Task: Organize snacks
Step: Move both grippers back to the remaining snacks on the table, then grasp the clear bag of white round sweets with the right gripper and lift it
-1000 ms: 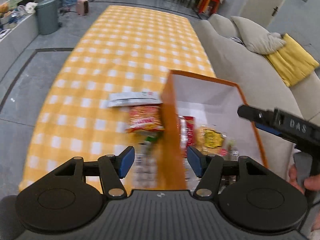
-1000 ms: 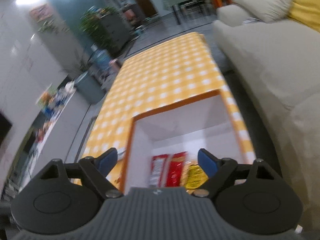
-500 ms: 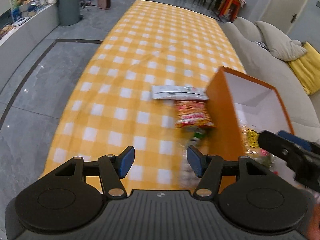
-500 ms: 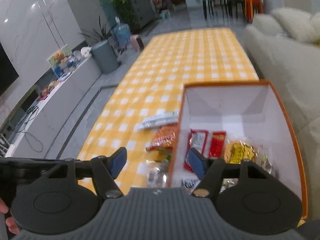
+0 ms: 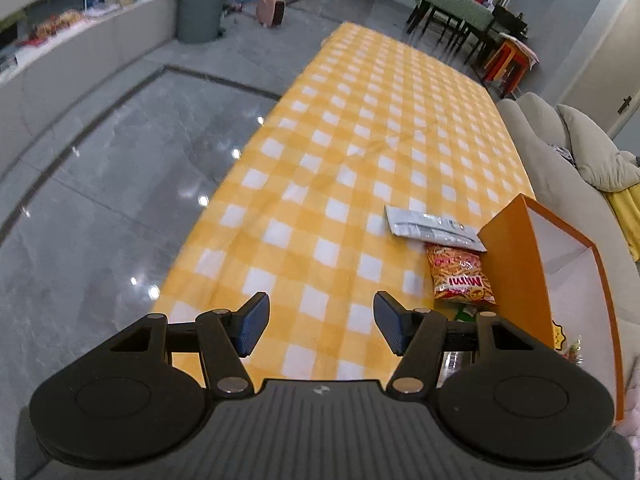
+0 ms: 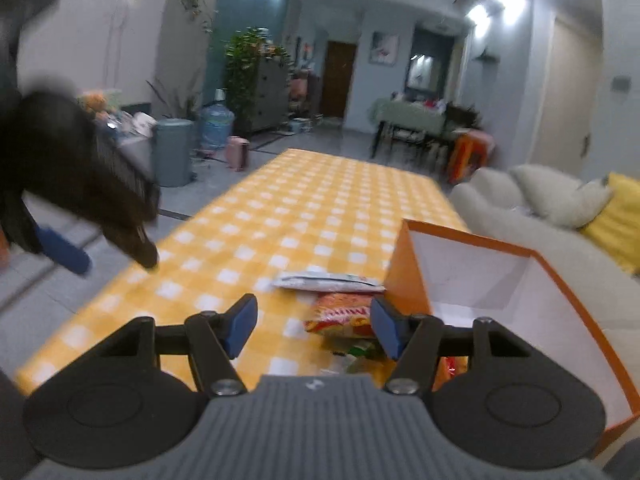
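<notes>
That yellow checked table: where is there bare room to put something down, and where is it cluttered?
The checked cloth is bare along its whole far stretch and its left side, from the white packet outward. It is crowded at the near right: that packet, the orange snack bag and a greenish wrapper lie beside the orange box.

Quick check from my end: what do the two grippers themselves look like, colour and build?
Both match. The left gripper and right gripper each have a grey ribbed body with a small logo, two black round discs at the sides, black linkage arms with silver pivot pins, and blue textured pads on the jaws. No cables or sleeves show.
</notes>
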`<state>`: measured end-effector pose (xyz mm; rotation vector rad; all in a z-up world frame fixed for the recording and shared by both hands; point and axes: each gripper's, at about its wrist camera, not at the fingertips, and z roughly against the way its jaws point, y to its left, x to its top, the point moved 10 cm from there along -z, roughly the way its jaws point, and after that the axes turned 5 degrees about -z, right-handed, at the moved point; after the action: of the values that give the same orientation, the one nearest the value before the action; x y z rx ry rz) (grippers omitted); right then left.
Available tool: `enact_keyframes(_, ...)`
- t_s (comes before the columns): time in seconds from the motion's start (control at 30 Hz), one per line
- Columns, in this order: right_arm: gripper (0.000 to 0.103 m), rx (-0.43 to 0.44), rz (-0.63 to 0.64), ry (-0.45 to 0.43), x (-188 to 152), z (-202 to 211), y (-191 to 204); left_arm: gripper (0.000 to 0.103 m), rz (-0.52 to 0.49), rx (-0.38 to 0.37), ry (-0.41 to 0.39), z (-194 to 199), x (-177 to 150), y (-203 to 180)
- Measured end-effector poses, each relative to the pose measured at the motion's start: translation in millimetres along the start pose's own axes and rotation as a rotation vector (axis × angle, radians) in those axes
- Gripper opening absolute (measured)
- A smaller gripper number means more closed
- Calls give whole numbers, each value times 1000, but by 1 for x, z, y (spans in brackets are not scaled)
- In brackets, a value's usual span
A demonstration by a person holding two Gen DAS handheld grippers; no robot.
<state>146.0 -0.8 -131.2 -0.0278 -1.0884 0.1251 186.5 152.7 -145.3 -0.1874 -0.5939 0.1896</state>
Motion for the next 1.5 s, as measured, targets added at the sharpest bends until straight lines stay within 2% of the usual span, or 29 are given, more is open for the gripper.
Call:
enact_keyframes(0.07,69,-41,-9,11,-12,-10,3,70,-14,2,10,-4,-1,-5)
enact_keyframes(0.17,69,-88,-57,93,-29,-31,1,70,-46,-4,24,-12,-3,-15)
enact_keyframes(0.3,64,-159,-167,198,-48,-50,-9,70,2,-3,75,-24,-9,-15)
enact_keyframes(0.47,65,-252,-212,253,-68,-62,-11,70,-1,36,75,-26,-10,-11)
enact_keyframes(0.53,66,-279,-236,295,-74,-67,-12,70,3,41,78,-26,-10,-8)
enact_keyframes(0.57,70,-278,-227,313,-76,-70,-10,70,8,35,83,-26,-11,-7)
enact_keyframes(0.63,70,-234,-235,332,-76,-73,-8,70,21,-9,88,-23,-10,-7)
enact_keyframes(0.73,65,-176,-268,338,-74,-68,-8,70,44,-72,73,-17,-7,-10)
enact_keyframes(0.9,62,-32,-290,343,-73,-64,3,70,30,-57,68,-13,-9,-11)
enact_keyframes(0.93,63,-26,-297,331,-74,-62,2,70,22,-50,68,-13,-10,-11)
enact_keyframes(0.97,73,-37,-296,320,-76,-62,0,70,16,-45,69,-14,-11,-11)
enact_keyframes(1.0,78,-45,-290,311,-78,-61,-3,70,15,-46,72,-16,-11,-10)
enact_keyframes(1.17,81,32,-209,319,-88,-65,6,70,12,-49,74,-18,-12,-9)
enact_keyframes(1.2,83,60,-218,337,-91,-66,7,70,15,-53,83,-19,-12,-9)
enact_keyframes(1.27,83,96,-249,321,-92,-62,7,70,40,-97,113,-22,-15,-9)
enact_keyframes(1.3,77,111,-258,312,-93,-60,7,70,55,-116,130,-24,-17,-10)
enact_keyframes(1.37,65,94,-200,298,-93,-58,8,70,67,-120,136,-24,-18,-9)
enact_keyframes(1.5,63,141,-196,296,-93,-51,16,70,32,-103,118,-20,-18,-11)
